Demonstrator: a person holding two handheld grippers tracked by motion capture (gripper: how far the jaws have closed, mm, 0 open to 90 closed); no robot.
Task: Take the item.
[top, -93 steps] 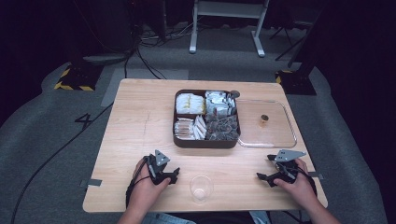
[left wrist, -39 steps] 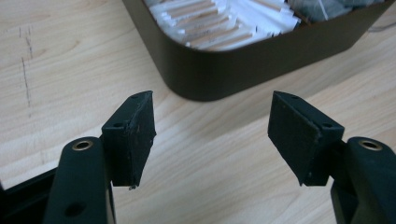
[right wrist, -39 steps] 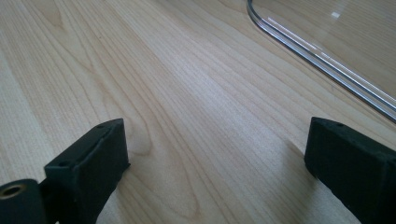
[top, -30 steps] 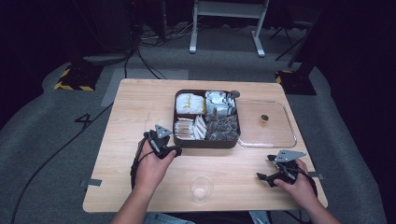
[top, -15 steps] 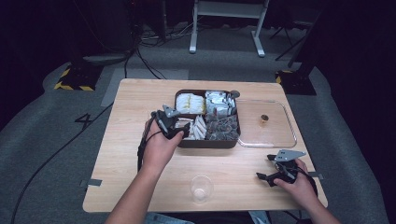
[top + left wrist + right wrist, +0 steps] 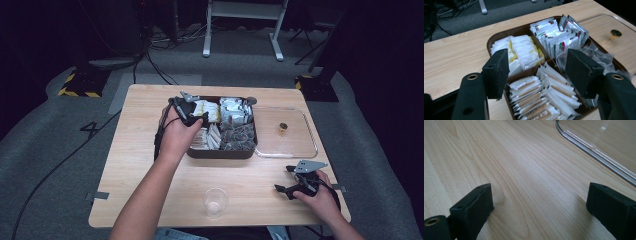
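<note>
From above we log the left gripper [image 6: 196,117] over the brown tray [image 6: 220,153], jaws apart, empty. Its own view adds white-and-yellow sachets [image 6: 522,51]. Right gripper [image 6: 539,207] spread on table [image 6: 524,165].

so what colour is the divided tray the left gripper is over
Dark brown; the tray shows best in the left gripper view.

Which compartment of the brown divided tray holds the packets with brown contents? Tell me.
The near-left compartment of the brown divided tray, under the open left gripper: white wrappers showing brown sticks. The others hold yellow-white, silver and clear packets.
</note>
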